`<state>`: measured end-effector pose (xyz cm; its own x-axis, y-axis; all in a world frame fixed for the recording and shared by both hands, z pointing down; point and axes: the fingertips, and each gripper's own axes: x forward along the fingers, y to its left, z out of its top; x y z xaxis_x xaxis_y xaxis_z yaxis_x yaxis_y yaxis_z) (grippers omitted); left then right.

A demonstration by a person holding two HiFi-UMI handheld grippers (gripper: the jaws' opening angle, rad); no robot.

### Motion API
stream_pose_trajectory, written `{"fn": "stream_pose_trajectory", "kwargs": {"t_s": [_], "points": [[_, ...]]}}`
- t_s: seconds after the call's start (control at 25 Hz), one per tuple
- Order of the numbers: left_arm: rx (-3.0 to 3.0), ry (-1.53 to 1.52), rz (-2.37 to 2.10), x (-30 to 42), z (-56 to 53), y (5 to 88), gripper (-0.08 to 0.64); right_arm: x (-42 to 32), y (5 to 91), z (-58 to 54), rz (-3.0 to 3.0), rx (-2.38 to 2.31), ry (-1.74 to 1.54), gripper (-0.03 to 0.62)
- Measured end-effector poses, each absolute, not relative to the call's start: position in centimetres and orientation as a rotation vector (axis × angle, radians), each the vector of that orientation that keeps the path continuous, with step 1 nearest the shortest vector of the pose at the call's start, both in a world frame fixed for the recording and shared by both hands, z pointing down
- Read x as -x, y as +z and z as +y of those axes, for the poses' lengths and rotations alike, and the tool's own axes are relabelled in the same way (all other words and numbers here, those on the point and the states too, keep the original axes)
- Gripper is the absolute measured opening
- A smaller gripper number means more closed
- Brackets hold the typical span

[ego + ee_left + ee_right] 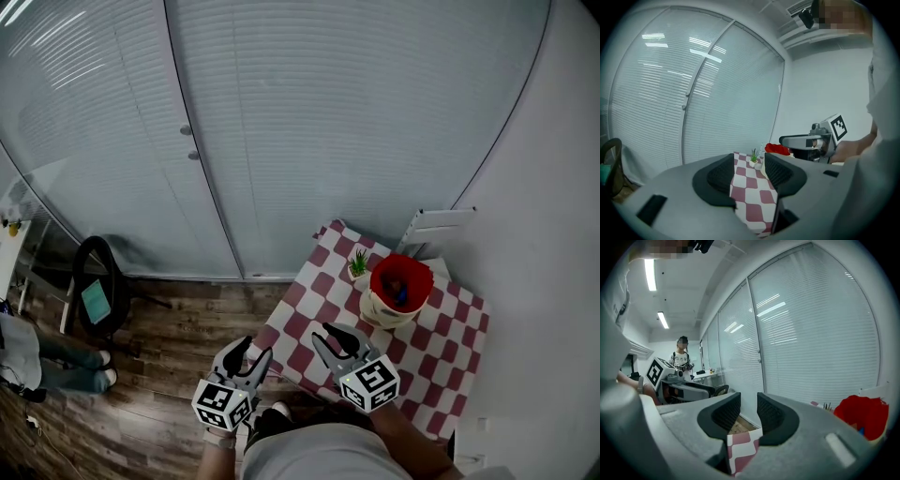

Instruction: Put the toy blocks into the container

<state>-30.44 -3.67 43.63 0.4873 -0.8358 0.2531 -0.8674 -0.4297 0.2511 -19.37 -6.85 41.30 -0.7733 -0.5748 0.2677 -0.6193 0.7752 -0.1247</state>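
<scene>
The red container (401,277) stands on a cream base on the checkered table (328,300), near its far side. Small toy blocks (400,293), one blue, lie inside it. I find no loose blocks on the cloth. My right gripper (339,334) hovers open over the table's near left part, empty. Left of the table edge, my left gripper (253,352) hangs open and empty above the floor. The left gripper view shows its jaws (749,161) apart, the container (778,149) beyond. In the right gripper view the container (862,414) is at the right of the open gripper (748,405).
A small potted plant (358,264) stands just left of the container. Glass partitions with blinds (309,122) rise behind the table, a white wall (544,234) to its right. A black chair (98,286) and a person's legs (56,361) are on the wooden floor at the left.
</scene>
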Motion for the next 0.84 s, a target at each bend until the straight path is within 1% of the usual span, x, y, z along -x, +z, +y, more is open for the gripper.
{"fn": "stream_pose_trajectory", "kwargs": {"t_s": [0.84], "points": [[-2.465,0.138,-1.330,34.1,-3.8,43.4,0.187,23.1,41.3,-6.5,-2.704,-1.038,0.306,0.094]]}}
